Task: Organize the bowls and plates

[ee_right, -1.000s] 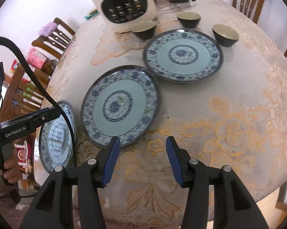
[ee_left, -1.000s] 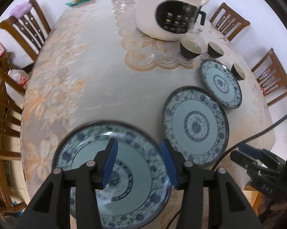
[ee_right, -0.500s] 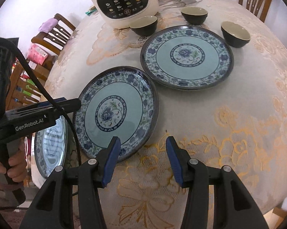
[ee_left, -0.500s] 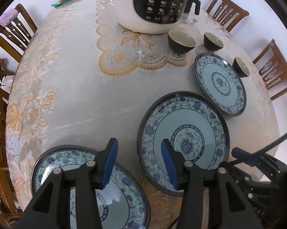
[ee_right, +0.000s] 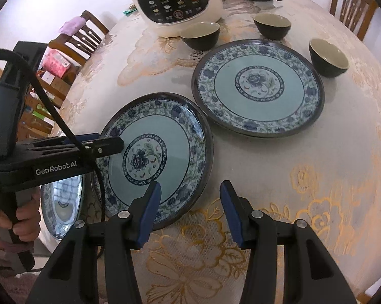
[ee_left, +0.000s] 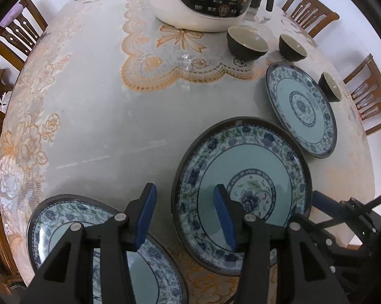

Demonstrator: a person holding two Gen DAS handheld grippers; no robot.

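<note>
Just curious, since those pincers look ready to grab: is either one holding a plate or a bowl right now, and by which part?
Nothing is held. The left gripper and right gripper both hang open over the middle plate.

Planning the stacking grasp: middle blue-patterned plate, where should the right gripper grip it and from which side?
Grip the raised rim of the middle plate at its near edge, the part closest to the right gripper, coming in low from the table's front edge. It lies flat, so only the upturned rim probably offers a pinch. The left gripper hovers over its far-left side, so keep clear there.
</note>
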